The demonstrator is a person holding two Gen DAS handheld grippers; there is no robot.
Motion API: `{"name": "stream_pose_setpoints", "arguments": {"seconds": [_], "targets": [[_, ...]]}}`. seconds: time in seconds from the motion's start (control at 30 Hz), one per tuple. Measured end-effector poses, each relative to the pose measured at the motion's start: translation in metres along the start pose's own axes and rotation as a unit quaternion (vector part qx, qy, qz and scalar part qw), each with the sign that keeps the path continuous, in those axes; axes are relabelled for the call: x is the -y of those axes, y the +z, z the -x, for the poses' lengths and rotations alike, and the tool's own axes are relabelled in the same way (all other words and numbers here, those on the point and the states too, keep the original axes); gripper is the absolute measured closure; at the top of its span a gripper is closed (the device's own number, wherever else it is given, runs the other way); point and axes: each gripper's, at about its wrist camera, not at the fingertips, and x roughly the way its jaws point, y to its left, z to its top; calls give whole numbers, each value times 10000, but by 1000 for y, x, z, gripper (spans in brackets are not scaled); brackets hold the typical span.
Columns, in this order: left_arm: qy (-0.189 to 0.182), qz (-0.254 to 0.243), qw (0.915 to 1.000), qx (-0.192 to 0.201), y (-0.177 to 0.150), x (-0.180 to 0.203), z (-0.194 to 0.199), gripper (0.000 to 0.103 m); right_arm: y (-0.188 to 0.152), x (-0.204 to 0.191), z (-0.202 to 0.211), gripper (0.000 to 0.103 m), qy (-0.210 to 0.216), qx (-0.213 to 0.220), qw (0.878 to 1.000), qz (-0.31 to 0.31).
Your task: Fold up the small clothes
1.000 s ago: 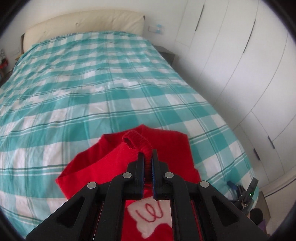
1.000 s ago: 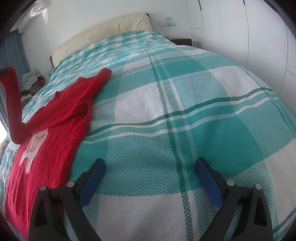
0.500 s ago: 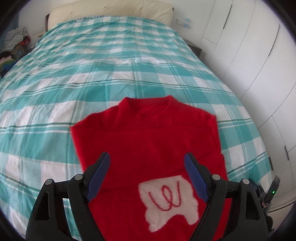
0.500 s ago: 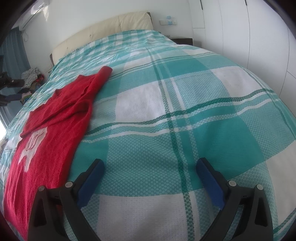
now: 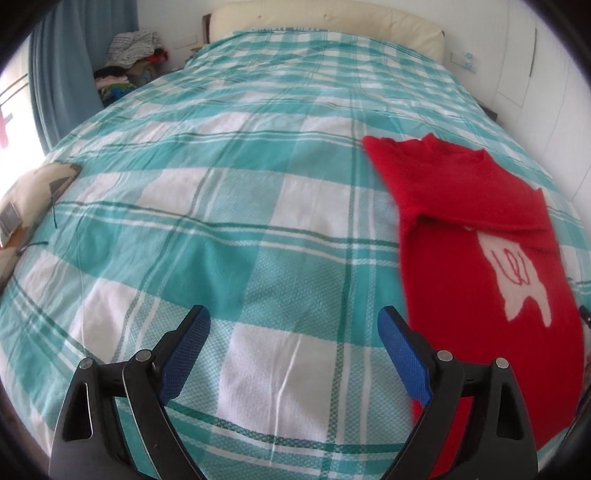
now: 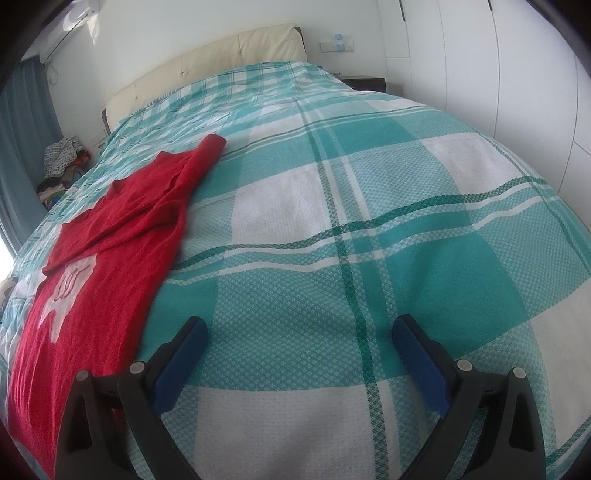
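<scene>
A small red sweater (image 5: 476, 229) with a white patch on its front lies flat on the teal checked bedspread (image 5: 240, 206). Both sleeves are folded in across the chest. My left gripper (image 5: 293, 325) hangs over bare bedspread to the left of the sweater; its jaws are opening and nothing is between them. In the right wrist view the sweater (image 6: 99, 266) lies at the left. My right gripper (image 6: 299, 336) stands open over bare bedspread to the right of it, holding nothing.
A patterned cushion (image 5: 26, 206) lies at the bed's left edge. A pile of clothes (image 5: 129, 62) sits beside the cream headboard (image 5: 332, 18) near a blue curtain (image 5: 59, 66). White wardrobe doors (image 6: 498, 74) line the right side.
My left gripper let go of the red sleeve, which now lies folded across the chest. It opened wide and swung left and down, away from the sweater. The right gripper kept still.
</scene>
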Motion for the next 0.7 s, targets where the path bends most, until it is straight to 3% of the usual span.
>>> {"name": "stream_pose_setpoints", "arguments": {"seconds": [0.17,0.7], "targets": [[-30,124,9994,-331,-10,-6,-21,10,-1,3,3,3,115,49,9999,-80],[221,111,9987,-447,-14,-6,-28,10,-2,3,2,3,116,52,9999,-77]]}}
